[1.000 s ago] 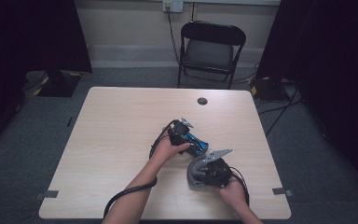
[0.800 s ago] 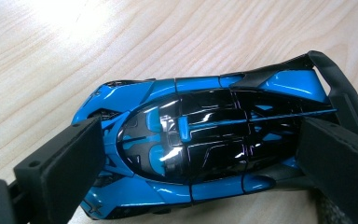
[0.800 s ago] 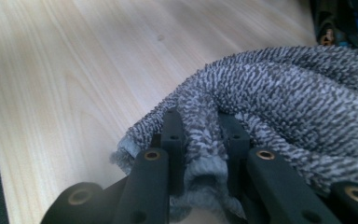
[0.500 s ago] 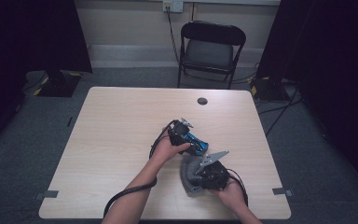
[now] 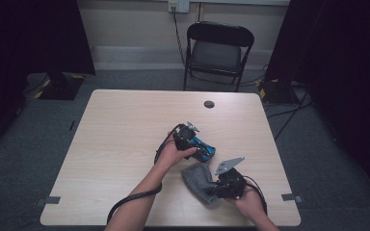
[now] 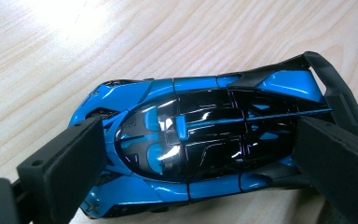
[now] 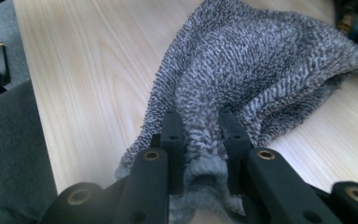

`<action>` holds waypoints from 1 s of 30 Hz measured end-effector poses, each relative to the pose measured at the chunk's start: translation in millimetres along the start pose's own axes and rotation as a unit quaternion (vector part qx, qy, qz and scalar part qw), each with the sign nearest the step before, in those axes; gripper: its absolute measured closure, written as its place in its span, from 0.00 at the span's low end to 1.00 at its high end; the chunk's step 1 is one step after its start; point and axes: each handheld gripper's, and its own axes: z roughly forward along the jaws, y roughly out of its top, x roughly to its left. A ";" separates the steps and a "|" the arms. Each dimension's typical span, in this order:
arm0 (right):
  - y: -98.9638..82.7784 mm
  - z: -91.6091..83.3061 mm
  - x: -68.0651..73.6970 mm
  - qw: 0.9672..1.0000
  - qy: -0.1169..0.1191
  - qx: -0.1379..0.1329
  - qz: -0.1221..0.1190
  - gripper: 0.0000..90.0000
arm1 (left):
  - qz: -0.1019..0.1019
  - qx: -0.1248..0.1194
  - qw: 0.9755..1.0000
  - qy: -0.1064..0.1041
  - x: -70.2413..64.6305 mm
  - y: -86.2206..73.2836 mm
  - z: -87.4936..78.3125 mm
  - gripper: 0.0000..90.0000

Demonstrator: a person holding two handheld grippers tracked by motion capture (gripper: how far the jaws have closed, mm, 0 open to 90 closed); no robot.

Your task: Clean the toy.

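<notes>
Blue and black toy car (image 6: 205, 149) lies on the wood counter (image 5: 125, 134), and the left tool (image 6: 200, 163) stands over it with its 2 jaws set at the 2 ends of the car, so the long axis of the car runs from one jaw to the other. In the left gripper view the jaws touch or nearly touch the nose and the tail wing; I judge that the left tool grasps the car and keeps it steady.

The right tool (image 7: 200, 135) is clenched on a fold of the grey cloth (image 7: 261, 70), which hangs forward from its jaws and rests on the counter. In the high view the cloth (image 5: 197, 180) lies just beside the car (image 5: 203, 147), on the side nearer to the person, and the right tool (image 5: 217, 188) is at the near end of the cloth.

The coming move is probably a wipe of the car. For this the right hand must carry the cloth away from the person, toward the car, and then rub along its length.
</notes>
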 end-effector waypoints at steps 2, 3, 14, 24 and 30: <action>-4.5 -8.6 -1.4 1.000 -0.006 -0.001 0.003 0.84 | 0.000 0.001 1.000 0.000 0.0 0.1 0.0 0.03; -10.6 -19.7 -5.1 1.000 -0.012 -0.010 0.008 0.85 | 0.000 0.001 1.000 0.000 0.0 0.2 0.0 0.03; -23.6 -68.8 -41.1 0.991 -0.103 -0.056 0.058 0.84 | -0.002 -0.001 1.000 0.001 -0.6 0.1 0.1 0.03; -22.6 -59.6 -76.8 0.982 -0.151 -0.055 0.102 0.84 | 0.002 0.000 1.000 0.002 -0.8 0.1 0.0 0.03; -18.3 -44.0 -89.1 0.977 -0.168 -0.048 0.121 0.84 | 0.000 0.000 1.000 0.001 -2.0 -0.1 0.0 0.03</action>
